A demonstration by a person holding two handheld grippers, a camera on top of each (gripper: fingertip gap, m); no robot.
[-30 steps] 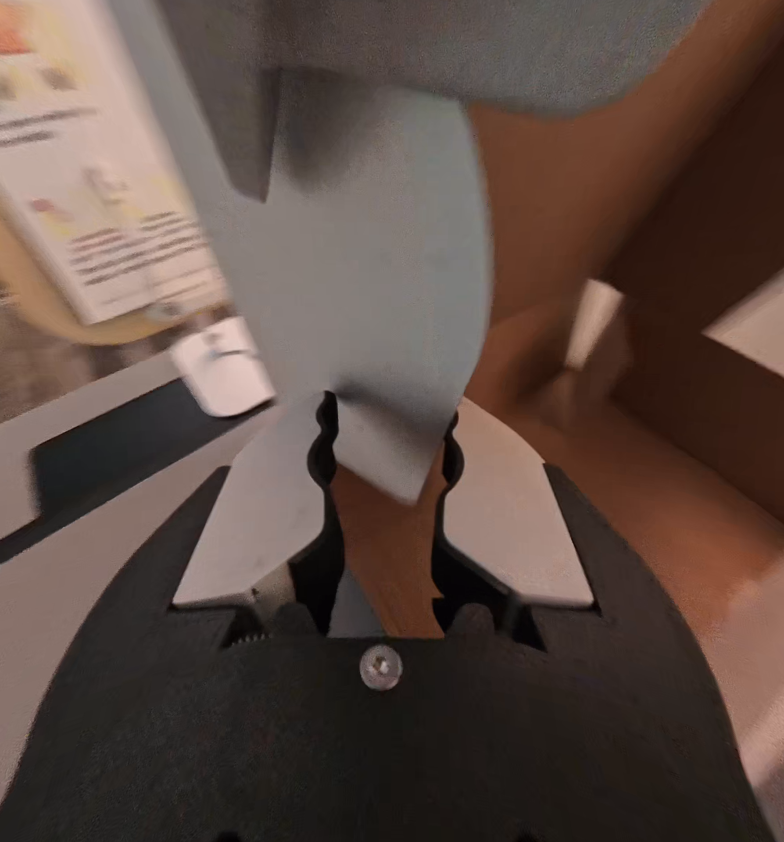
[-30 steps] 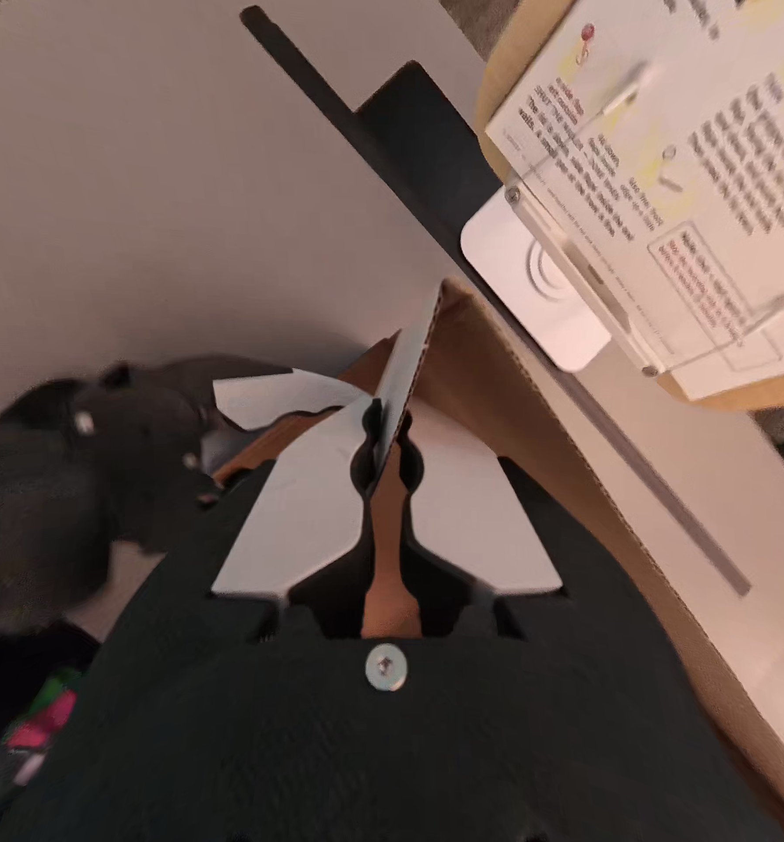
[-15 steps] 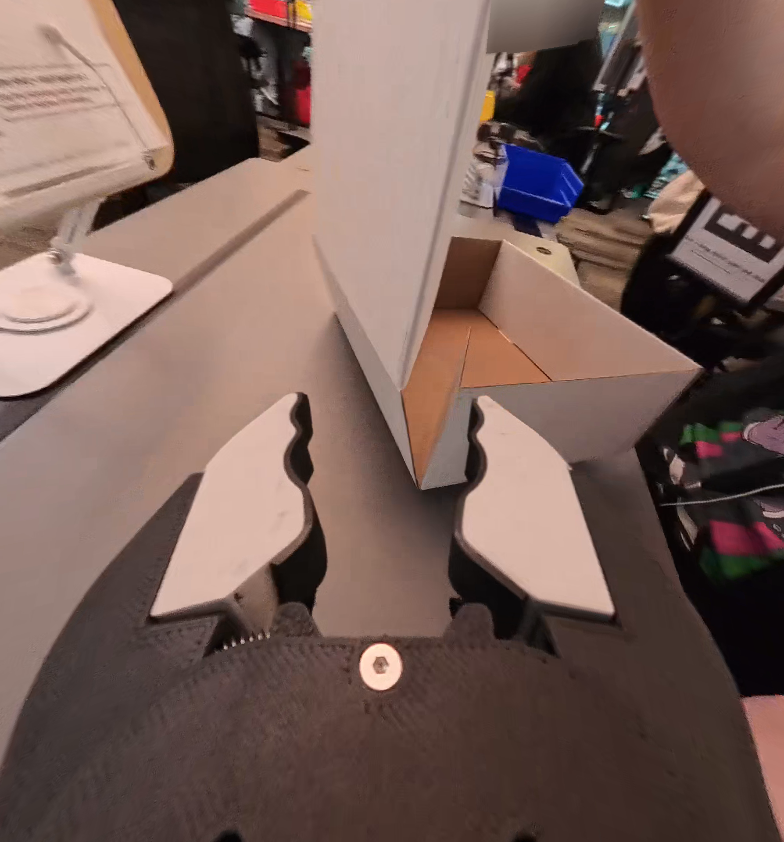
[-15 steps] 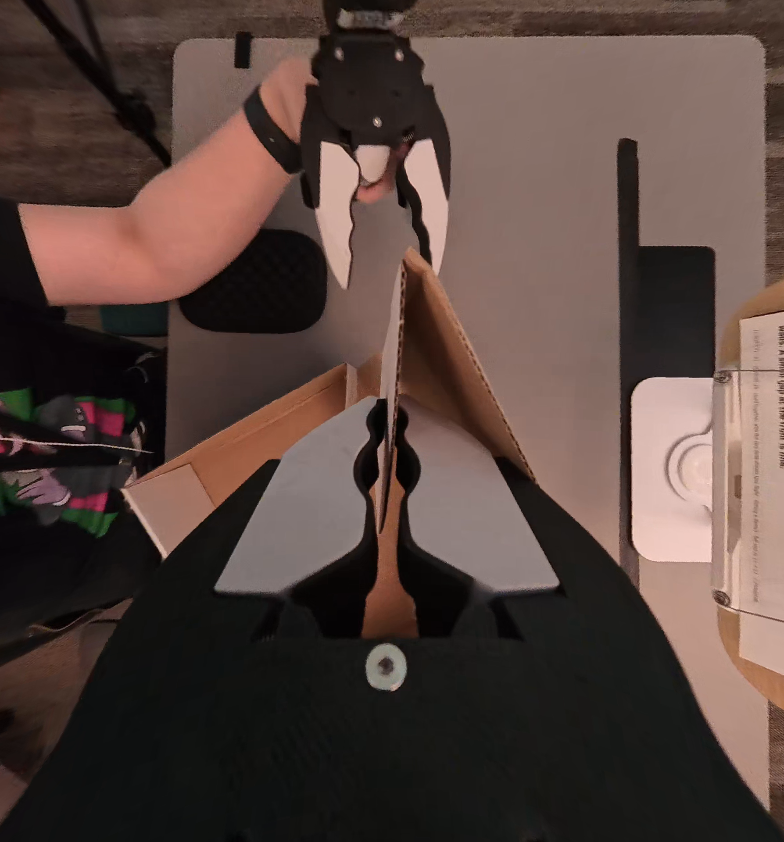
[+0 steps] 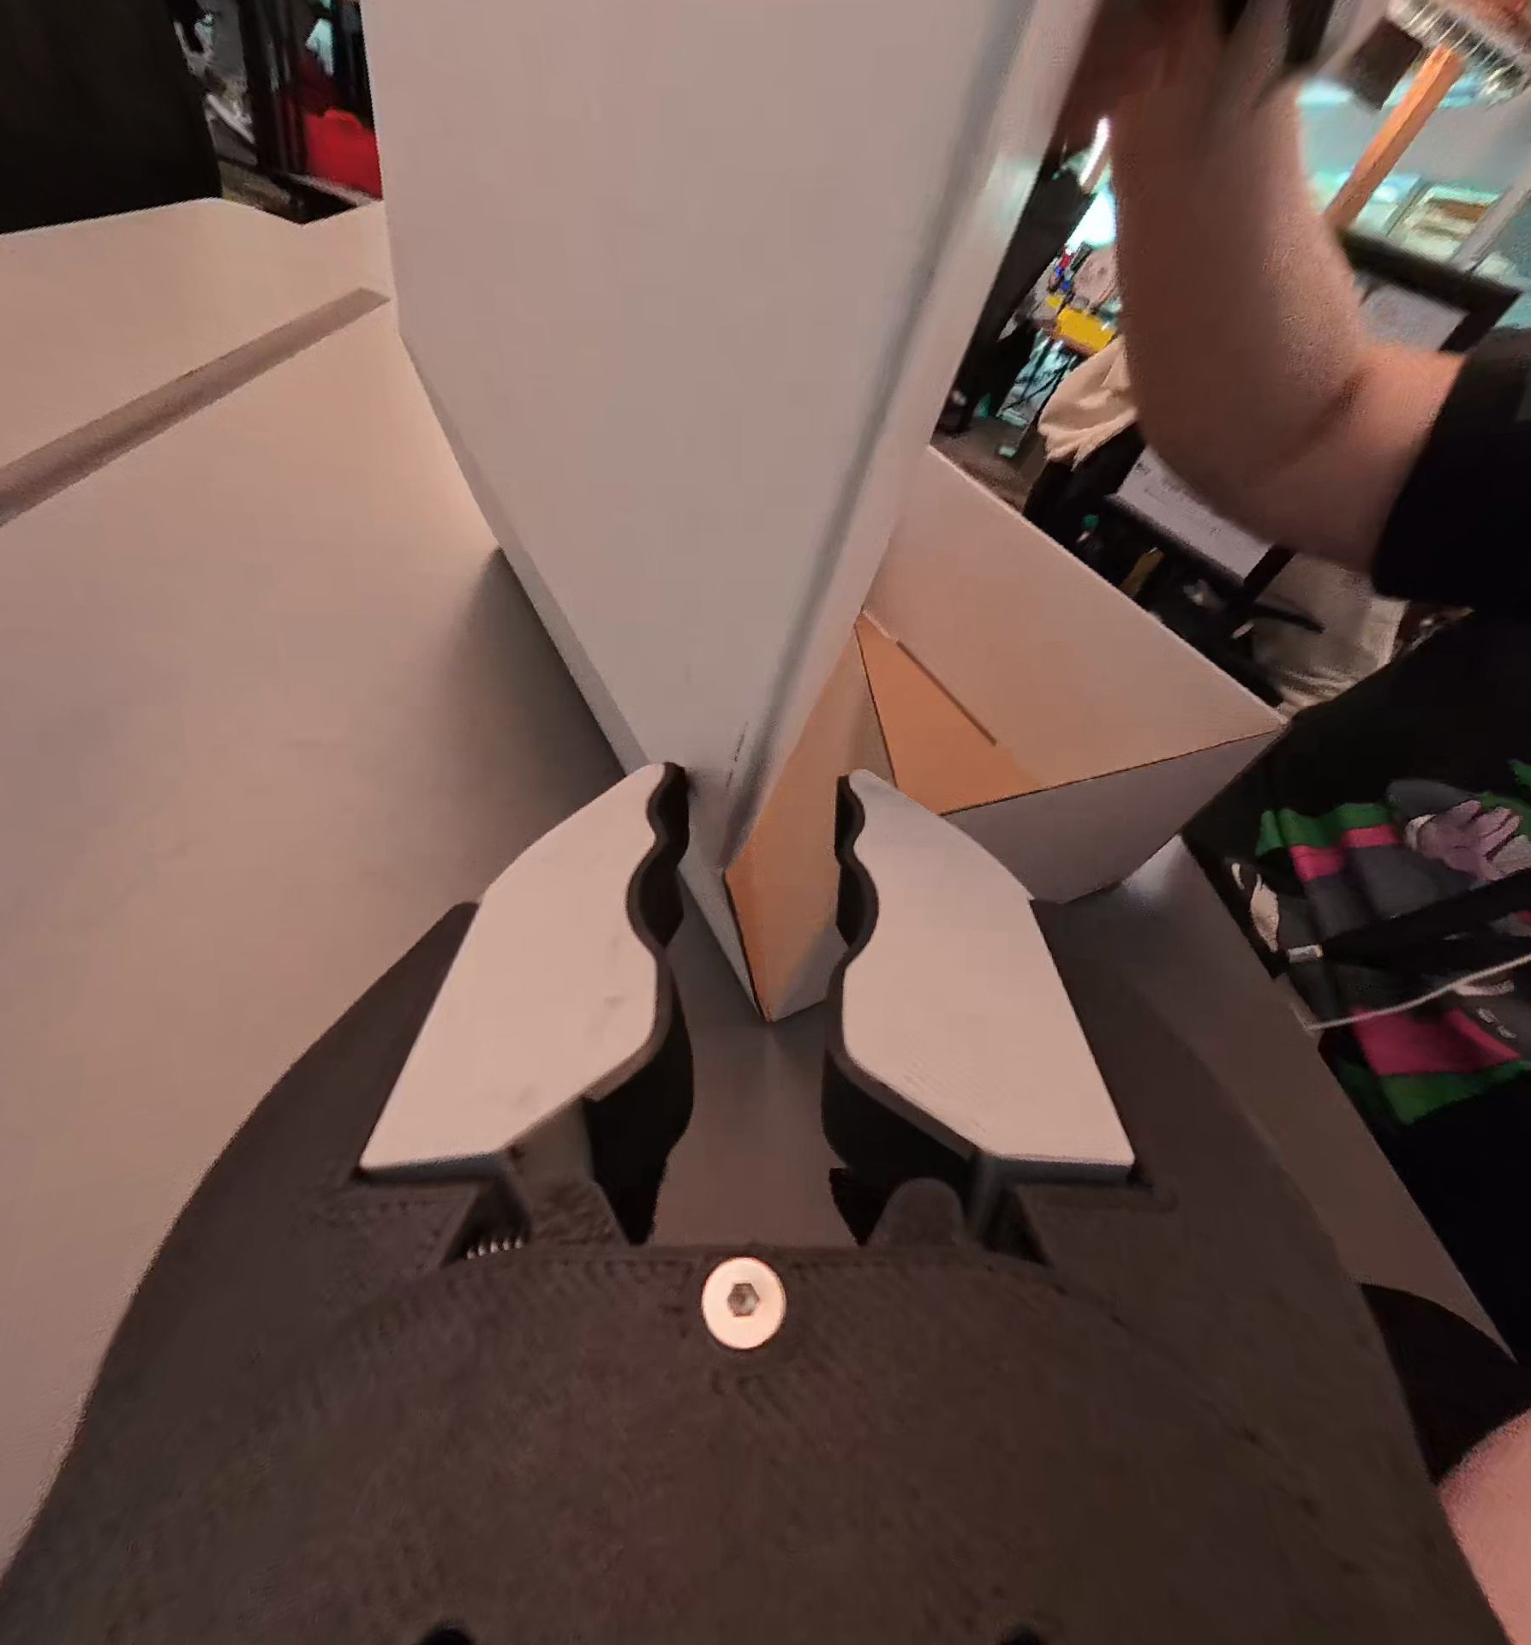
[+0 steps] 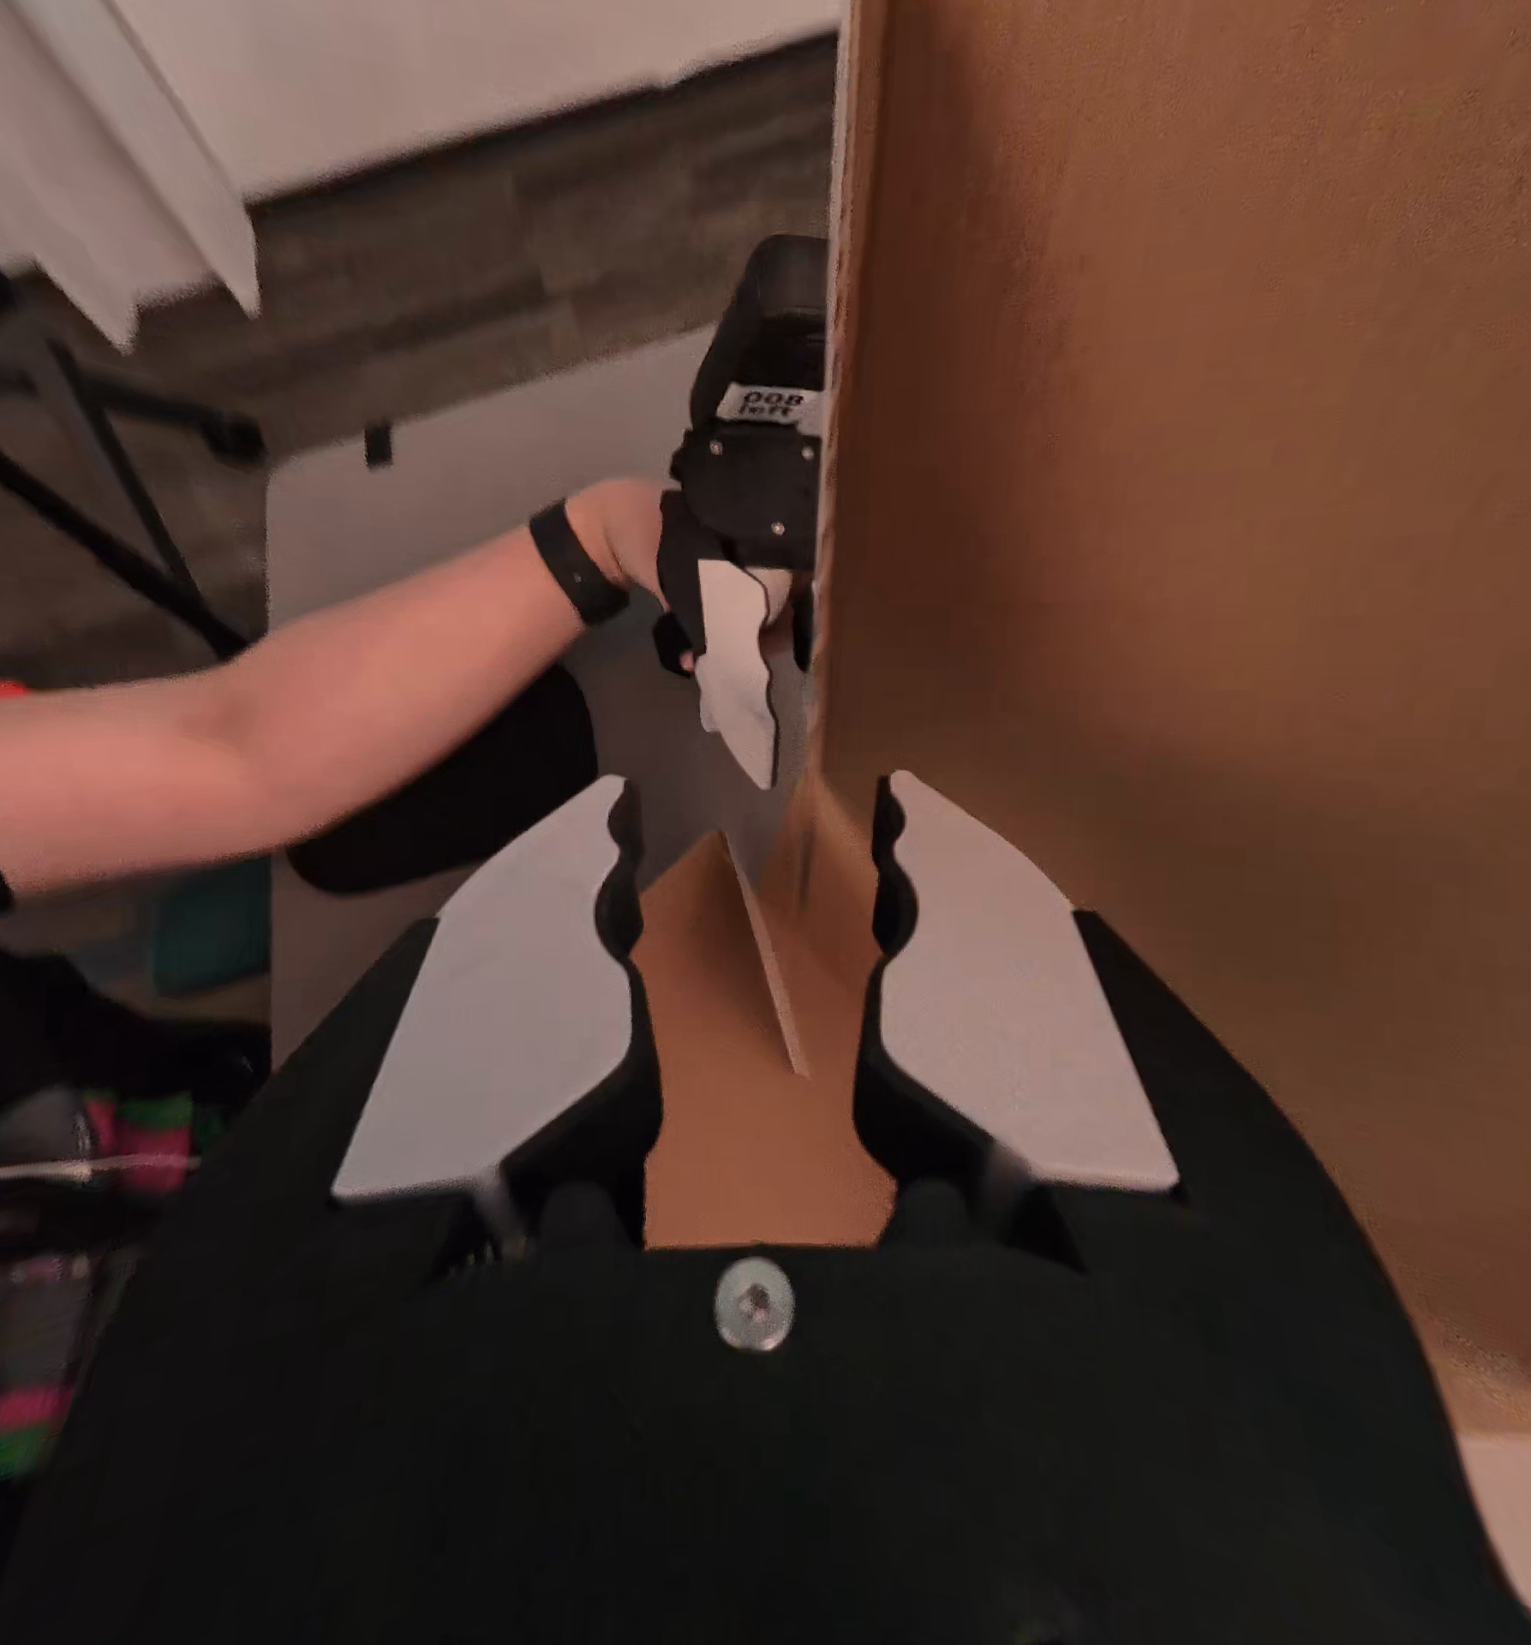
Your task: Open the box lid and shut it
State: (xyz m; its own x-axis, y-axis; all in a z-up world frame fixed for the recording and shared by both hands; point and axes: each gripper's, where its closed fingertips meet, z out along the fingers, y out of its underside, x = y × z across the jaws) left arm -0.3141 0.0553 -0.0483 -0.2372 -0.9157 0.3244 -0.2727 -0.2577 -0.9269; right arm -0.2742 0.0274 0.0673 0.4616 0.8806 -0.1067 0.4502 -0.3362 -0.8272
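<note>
The cardboard box (image 5: 1055, 623) is white outside and brown inside, and stands open on the grey table (image 5: 210, 712). Its lid (image 5: 681, 356) stands upright. My left gripper (image 5: 757, 854) is open, with the box's near corner at the lid hinge between its fingers. In the right wrist view one of its fingers (image 6: 737, 685) shows left of the lid; the other is hidden behind it. My right gripper (image 6: 753, 801) is open above the box's inside, beside the lid's brown inner face (image 6: 1189, 534). A thin flap edge (image 6: 770, 961) runs between its fingers, not gripped.
A person's forearm (image 6: 299, 730) reaches in from the left, over a black pad (image 6: 441, 801) on the table. The other arm (image 5: 1233, 311) is above the box. A dark groove (image 5: 165, 392) crosses the table at far left. Cluttered room lies beyond.
My right gripper has opened and let go of the lid's edge, and now sits lower beside the lid. My left gripper has moved forward around the box corner, its jaws narrower.
</note>
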